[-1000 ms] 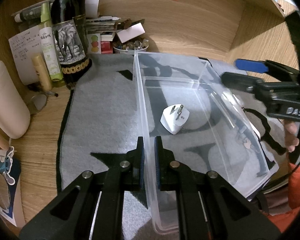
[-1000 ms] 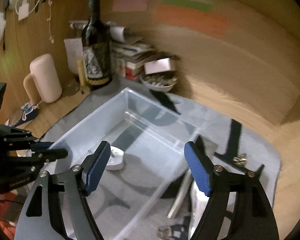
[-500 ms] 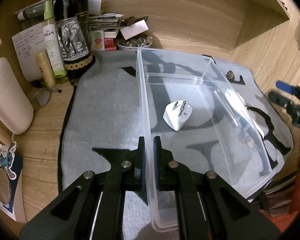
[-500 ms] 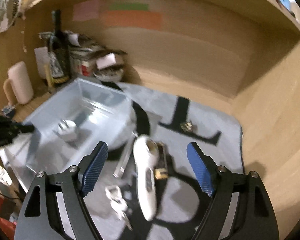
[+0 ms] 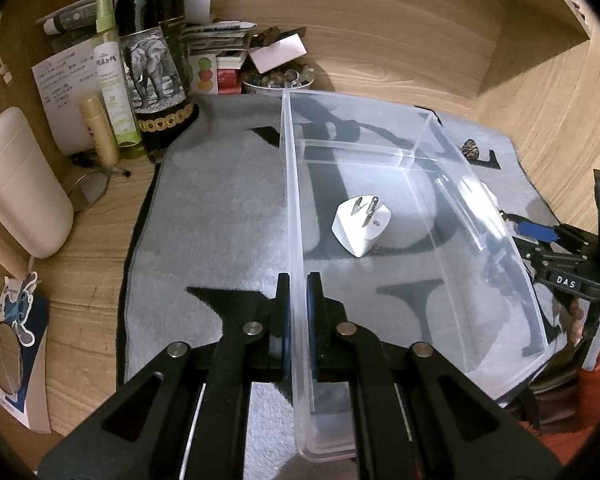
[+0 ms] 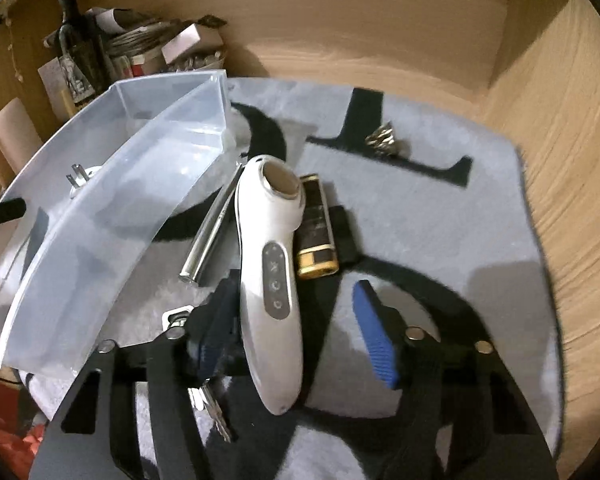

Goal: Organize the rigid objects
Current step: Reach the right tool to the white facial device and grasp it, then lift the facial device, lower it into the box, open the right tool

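Just smooth, glossy white wand [image 6: 269,280]

Read "DAS" in white letters on the black body of the right gripper [image 5: 540,236], at three o'clock. Could not read the small print on the green spray bottle [image 5: 112,80], at ten o'clock.

Right hand-held gripper [image 6: 296,340] now low astride the white handheld device [image 6: 269,280]

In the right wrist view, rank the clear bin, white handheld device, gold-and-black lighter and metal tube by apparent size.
1. clear bin
2. white handheld device
3. metal tube and gold-and-black lighter: too alike to rank.
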{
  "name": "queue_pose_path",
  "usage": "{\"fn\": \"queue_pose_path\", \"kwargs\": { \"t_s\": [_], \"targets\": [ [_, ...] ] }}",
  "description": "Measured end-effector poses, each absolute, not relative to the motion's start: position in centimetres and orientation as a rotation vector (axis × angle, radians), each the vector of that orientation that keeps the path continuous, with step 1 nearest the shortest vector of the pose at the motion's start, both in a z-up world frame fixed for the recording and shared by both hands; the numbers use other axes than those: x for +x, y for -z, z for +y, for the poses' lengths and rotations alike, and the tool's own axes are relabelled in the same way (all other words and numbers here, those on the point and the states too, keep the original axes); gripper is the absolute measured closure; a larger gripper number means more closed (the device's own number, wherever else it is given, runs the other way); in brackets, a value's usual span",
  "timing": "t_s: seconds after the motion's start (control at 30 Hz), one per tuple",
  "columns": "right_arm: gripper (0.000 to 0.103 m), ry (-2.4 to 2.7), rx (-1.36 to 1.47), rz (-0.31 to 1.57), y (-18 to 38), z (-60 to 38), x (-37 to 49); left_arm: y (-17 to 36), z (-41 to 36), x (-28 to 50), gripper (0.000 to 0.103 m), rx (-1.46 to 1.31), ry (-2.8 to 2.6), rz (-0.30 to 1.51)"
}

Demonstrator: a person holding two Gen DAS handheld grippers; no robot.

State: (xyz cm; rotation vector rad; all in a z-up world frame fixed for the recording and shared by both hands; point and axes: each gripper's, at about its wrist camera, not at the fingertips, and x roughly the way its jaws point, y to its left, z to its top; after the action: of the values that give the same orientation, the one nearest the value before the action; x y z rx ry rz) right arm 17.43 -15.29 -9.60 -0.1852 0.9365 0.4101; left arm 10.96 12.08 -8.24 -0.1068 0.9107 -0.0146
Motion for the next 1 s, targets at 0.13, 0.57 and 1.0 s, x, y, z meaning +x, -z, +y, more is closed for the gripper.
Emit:
{"fn": "queue_pose_path", "kwargs": {
  "t_s": [0.13, 0.57, 1.0],
  "targets": [
    [0.059, -0.463, -0.133, 0.967, 9.7, -15.2, 18.4, 8.3, 12.1, 11.0, 0.097, -0.107, 0.014, 0.912],
    [0.072, -0.484, -0.15, 1.013, 10.3, -12.7, 21.6, 8.7, 12.5, 11.2, 0.097, -0.11, 0.03, 0.92],
    [0.072, -0.46, -0.112, 0.892, 7.4, -14.5, 20.3, 8.6, 12.2, 11.1, 0.097, -0.106, 0.031, 0.913]
  ]
}}
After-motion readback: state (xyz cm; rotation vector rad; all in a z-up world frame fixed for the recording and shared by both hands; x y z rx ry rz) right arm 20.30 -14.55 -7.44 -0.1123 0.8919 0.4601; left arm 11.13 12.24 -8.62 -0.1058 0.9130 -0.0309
